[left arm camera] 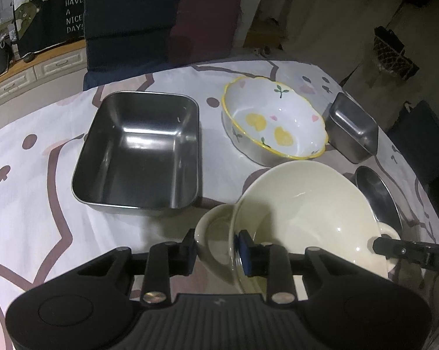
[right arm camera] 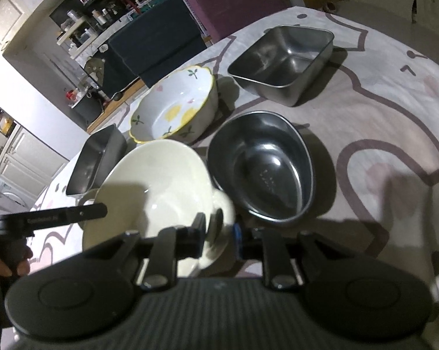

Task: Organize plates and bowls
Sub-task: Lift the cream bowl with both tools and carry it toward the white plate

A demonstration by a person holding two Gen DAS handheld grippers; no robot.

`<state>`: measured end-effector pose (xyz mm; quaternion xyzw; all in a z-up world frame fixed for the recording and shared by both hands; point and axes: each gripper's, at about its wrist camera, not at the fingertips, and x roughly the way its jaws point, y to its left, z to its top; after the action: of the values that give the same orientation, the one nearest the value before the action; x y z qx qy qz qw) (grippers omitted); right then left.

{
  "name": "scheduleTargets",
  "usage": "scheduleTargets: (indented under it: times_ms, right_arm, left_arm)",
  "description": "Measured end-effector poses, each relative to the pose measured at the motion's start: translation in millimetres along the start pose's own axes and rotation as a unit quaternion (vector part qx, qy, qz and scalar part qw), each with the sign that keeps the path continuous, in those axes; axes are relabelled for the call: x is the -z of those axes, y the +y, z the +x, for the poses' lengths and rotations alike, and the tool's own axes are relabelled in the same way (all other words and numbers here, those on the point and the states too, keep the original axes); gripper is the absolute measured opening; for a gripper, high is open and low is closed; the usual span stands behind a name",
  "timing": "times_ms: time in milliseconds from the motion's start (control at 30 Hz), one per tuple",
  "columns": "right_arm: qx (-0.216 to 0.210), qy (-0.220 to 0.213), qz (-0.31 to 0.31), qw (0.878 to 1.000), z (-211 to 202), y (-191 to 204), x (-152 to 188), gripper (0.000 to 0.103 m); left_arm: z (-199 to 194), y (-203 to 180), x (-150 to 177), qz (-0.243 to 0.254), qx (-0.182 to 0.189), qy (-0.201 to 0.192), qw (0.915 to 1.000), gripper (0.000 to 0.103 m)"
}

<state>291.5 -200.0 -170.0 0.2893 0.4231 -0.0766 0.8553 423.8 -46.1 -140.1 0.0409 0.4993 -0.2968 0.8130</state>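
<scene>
Broadly spread on a patterned tablecloth (left arm camera: 29,204): large steel tray (left arm camera: 140,151), flowered bowl (left arm camera: 274,119) beside it, oval steel bowl (right arm camera: 263,169), small steel box (left arm camera: 353,128) at the far edge. Nearest, cream bowl (left arm camera: 304,213) with two side handles, tilted up, probably lifted for nesting into another dish. Left gripper (left arm camera: 216,250) clamped on one handle, jaws narrowed around the loop. Right gripper (right arm camera: 218,233) likewise pinched on the opposite handle, sharing the load so the bowl stays balanced.
</scene>
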Motion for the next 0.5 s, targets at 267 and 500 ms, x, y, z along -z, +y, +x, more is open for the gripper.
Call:
scheduleTargets:
  times_ms: [267,500]
  right_arm:
    - [-0.005,0.011,-0.001,1.0,1,0,-4,0.023]
    - [-0.004,0.015,-0.002,1.0,3,0,-5,0.023]
  left_arm:
    - [8,-1,-11,0.029,-0.012,0.012,0.9994,0.045]
    - [13,1,-20,0.027,0.018,0.044,0.9985,0.032]
